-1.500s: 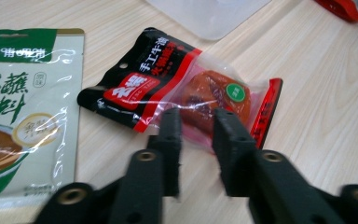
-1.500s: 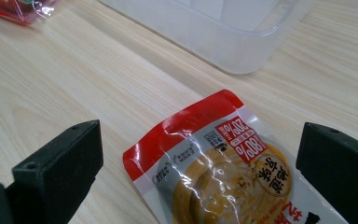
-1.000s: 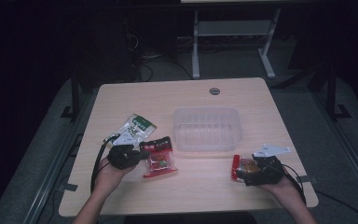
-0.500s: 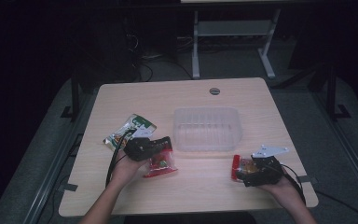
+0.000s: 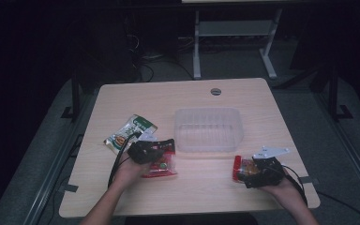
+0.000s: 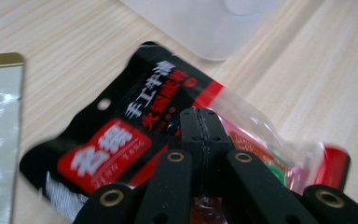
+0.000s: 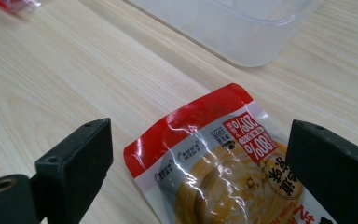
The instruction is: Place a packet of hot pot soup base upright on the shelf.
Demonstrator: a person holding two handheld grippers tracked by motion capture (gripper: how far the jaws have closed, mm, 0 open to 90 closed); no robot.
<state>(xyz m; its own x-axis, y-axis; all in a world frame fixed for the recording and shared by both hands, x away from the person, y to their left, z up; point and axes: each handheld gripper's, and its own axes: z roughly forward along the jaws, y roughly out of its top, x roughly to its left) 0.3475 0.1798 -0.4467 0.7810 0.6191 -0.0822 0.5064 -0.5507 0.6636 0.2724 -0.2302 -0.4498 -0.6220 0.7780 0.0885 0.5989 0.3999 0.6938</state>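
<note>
Your left tool (image 6: 200,140) has its jaws pressed together over the black-and-red packet (image 6: 135,140); whether film is pinched between them I cannot tell. The packet lies on the worktop (image 5: 201,187) under the tool, with the clear tub (image 5: 208,129) just beyond it and a green packet (image 5: 131,131) at its other side. Your right tool (image 7: 200,172) stands wide, jaws either side of the red-and-gold packet (image 7: 214,154), not touching it. The tub sits ahead of that tool.
</note>
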